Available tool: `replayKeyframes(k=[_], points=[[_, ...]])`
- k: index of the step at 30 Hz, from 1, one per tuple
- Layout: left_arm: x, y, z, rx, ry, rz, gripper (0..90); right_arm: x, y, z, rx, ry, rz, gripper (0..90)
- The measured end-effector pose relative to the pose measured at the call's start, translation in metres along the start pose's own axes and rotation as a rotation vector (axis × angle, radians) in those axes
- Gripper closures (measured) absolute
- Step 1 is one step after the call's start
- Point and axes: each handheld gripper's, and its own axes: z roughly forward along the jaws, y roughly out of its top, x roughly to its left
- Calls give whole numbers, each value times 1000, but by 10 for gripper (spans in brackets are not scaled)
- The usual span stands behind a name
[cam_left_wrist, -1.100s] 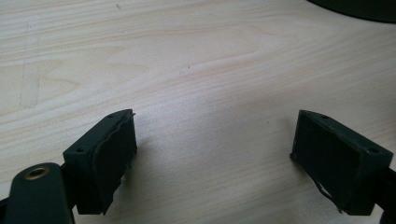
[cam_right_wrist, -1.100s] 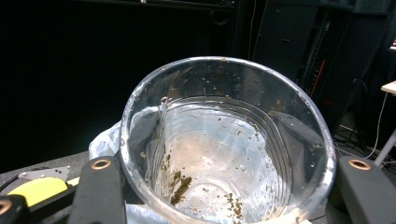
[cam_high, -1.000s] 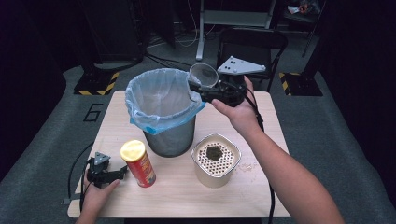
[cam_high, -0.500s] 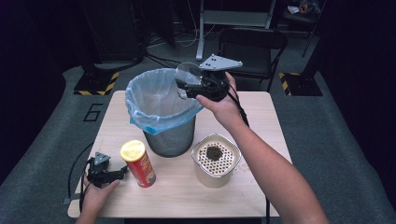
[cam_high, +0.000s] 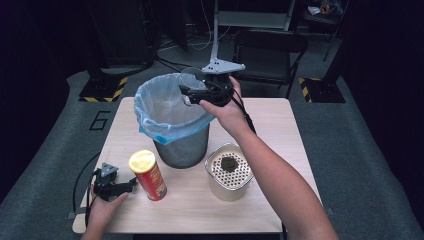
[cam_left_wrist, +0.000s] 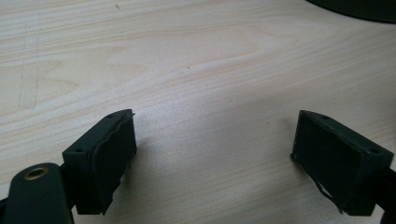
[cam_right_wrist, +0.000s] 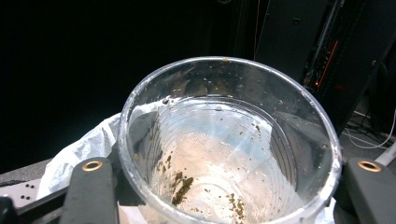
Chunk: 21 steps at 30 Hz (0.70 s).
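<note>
Looking down from above, we see the right tool (cam_high: 192, 90) held up over the bin (cam_high: 172, 122), close to its far rim. It grips a clear plastic cup (cam_high: 191, 77) — the cup sits between the two jaws, one on each side. In the right tool's own view the cup (cam_right_wrist: 229, 144) is tipped so that we look right into its mouth, and small greenish-brown crumbs stick to its inside wall and bottom. Under the cup we see a bit of the pale bag (cam_right_wrist: 79, 154) that lines the bin.

The bin is a dark mesh one with a light blue bag (cam_high: 150, 107) folded over its rim, and it stands on the wooden table (cam_high: 280, 130).

Near the front of the table stands a red can with a yellow lid (cam_high: 147, 175), upright, just beside the bin. To the right of it is a cream tub (cam_high: 229, 172) with a dotted top and a dark lump in the middle.

The left tool (cam_high: 131, 184) rests low at the front left of the table, held by the left hand (cam_high: 102, 210). Its jaws are spread wide — nothing lies between them but bare wood (cam_left_wrist: 205, 93).
</note>
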Motion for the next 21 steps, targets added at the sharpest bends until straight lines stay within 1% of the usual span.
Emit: replayKeyframes(k=[1, 5, 6, 8, 11, 12, 13, 15, 16, 17, 18, 19, 20, 21], points=[[0, 0, 0, 3, 0, 1, 131, 1, 0, 1, 4, 1, 5, 332], [0, 0, 0, 3, 0, 1, 131, 3, 1, 5, 18, 12, -7, 332], [0, 0, 0, 0, -1, 0, 131, 3, 2, 7, 21, 9, -6, 332], [0, 0, 0, 0, -1, 0, 131, 4, 3, 10, 29, 11, 6, 330], [0, 0, 0, -1, -3, -5, 131, 4, 4, 15, 48, 12, 5, 313], [0, 0, 0, -1, -4, -5, 131, 4, 3, 21, 72, 20, 14, 284], [0, 0, 0, -1, -4, -5, 131, 5, 2, 23, 77, 28, 22, 265], [0, 0, 0, -1, -4, -5, 131, 4, 0, 28, 84, 50, 50, 140], [0, 0, 0, -1, -4, -5, 131, 4, 0, 28, 84, 50, 50, 140], [0, 0, 0, 0, -2, -2, 130, 4, -4, 31, 100, 63, 53, 109], [0, 0, 0, -4, -5, -3, 130, 4, -4, 31, 100, 63, 53, 109], [0, 0, 1, -3, -10, 17, 122, 6, -6, 31, 109, 76, 55, 80], [0, 0, 1, -3, -10, 17, 115, 6, -6, 31, 109, 76, 55, 80], [-1, 0, 1, 3, -19, 17, 115, 6, -7, 31, 112, 81, 50, 80]])
